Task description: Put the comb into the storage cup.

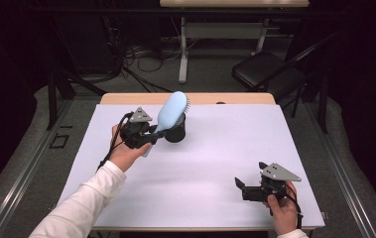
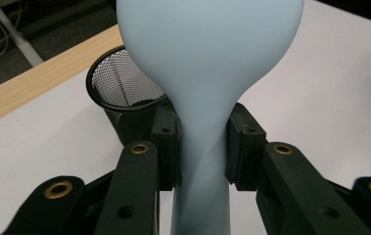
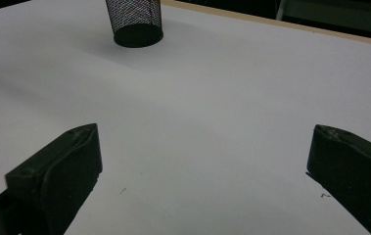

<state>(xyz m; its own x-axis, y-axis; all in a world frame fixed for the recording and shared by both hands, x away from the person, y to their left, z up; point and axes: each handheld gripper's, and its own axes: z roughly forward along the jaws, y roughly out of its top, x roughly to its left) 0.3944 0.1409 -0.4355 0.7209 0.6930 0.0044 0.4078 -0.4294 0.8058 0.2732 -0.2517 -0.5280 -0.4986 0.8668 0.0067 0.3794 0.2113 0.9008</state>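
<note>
A pale blue hairbrush (image 1: 171, 111) is tilted up over the black mesh cup (image 1: 176, 131) at the back left of the table. My left gripper (image 1: 152, 136) is shut on the brush's handle (image 2: 202, 147), both pads pressing its narrow neck, and the brush's head (image 2: 207, 39) rises above the cup's rim (image 2: 124, 78). Bristles show along the head's right edge in the high view. My right gripper (image 1: 240, 186) rests near the front right of the table, its jaws wide open with nothing between them. The mesh cup (image 3: 135, 22) stands far ahead of it.
A white sheet (image 1: 215, 153) covers the table, with a wooden edge (image 1: 126, 98) showing at the back. A black chair (image 1: 267, 72) and a second desk (image 1: 225, 29) stand beyond the table on the floor.
</note>
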